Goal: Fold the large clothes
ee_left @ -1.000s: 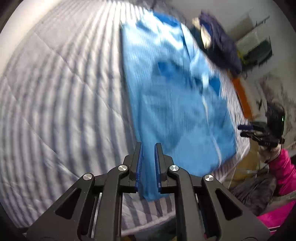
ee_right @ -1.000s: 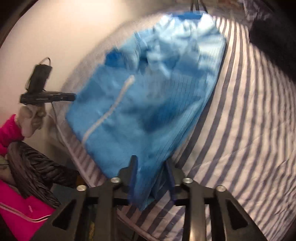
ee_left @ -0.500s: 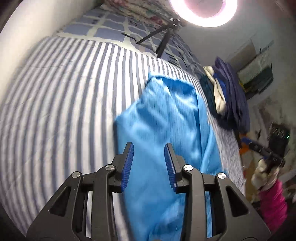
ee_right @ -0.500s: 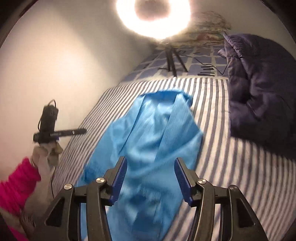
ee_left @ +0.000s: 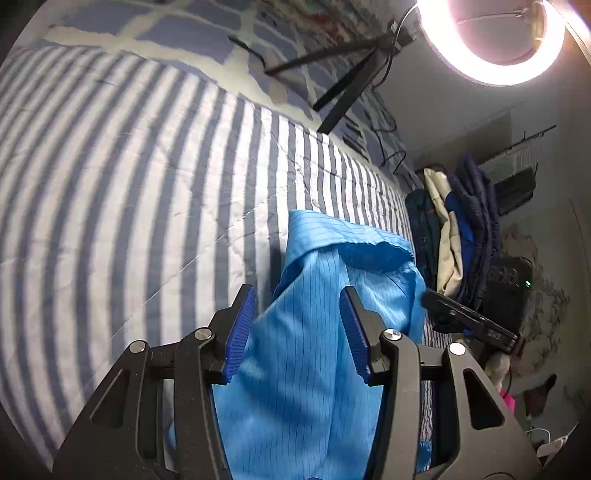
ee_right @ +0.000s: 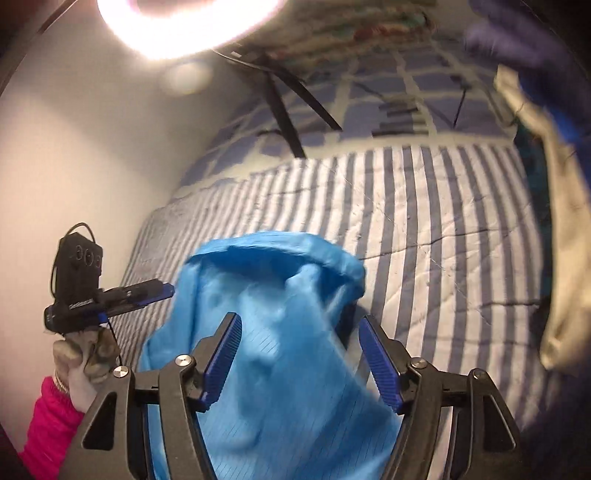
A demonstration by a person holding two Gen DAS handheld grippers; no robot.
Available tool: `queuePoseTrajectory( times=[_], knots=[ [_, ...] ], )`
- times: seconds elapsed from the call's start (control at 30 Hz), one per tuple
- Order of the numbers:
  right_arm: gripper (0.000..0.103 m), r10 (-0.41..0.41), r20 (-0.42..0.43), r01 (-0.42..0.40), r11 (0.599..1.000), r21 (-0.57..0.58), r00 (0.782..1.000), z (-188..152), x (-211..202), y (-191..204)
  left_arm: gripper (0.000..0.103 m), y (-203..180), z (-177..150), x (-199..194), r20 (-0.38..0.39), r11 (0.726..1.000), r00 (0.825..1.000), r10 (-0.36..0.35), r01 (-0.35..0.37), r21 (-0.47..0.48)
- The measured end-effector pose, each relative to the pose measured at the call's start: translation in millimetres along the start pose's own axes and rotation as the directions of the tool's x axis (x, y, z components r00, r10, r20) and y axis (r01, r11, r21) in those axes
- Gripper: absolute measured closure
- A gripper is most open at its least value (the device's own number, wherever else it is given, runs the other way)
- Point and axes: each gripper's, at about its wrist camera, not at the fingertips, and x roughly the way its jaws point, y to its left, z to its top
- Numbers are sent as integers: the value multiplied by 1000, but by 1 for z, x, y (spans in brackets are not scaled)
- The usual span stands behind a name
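The blue garment (ee_left: 325, 332) lies folded over on the striped bed (ee_left: 129, 192); in my left wrist view my left gripper (ee_left: 297, 328) stands spread above it, fingers (ee_left: 240, 328) holding nothing, a clothes pile (ee_left: 454, 236) just beyond. In my right wrist view the garment (ee_right: 280, 332) bulges between my right gripper's (ee_right: 301, 358) parted, empty fingers (ee_right: 378, 358), under a ring light (ee_right: 184, 26).

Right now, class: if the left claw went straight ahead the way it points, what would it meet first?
Probably the blue garment, which fills the gap between the open left claw's fingers; the striped bed lies beyond. Depth is uncertain.
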Motion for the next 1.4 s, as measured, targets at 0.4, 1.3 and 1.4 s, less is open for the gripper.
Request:
queuePoseTrajectory(
  times=[0.4,1.3,1.4],
  knots=[
    [101,6,165,40,961,-274,986,-8,-14,41,100,-38,-22,-12,134,986,991,-18,-5,165],
    [101,-14,236,106,918,-383,972,-97,-171,157,102,-125,-143,-171,276,962,960,41,-112,248],
    [101,-20,238,113,916,-384,971,-138,-191,172,102,-134,-181,-190,280,958,959,46,-122,258]
  ],
)
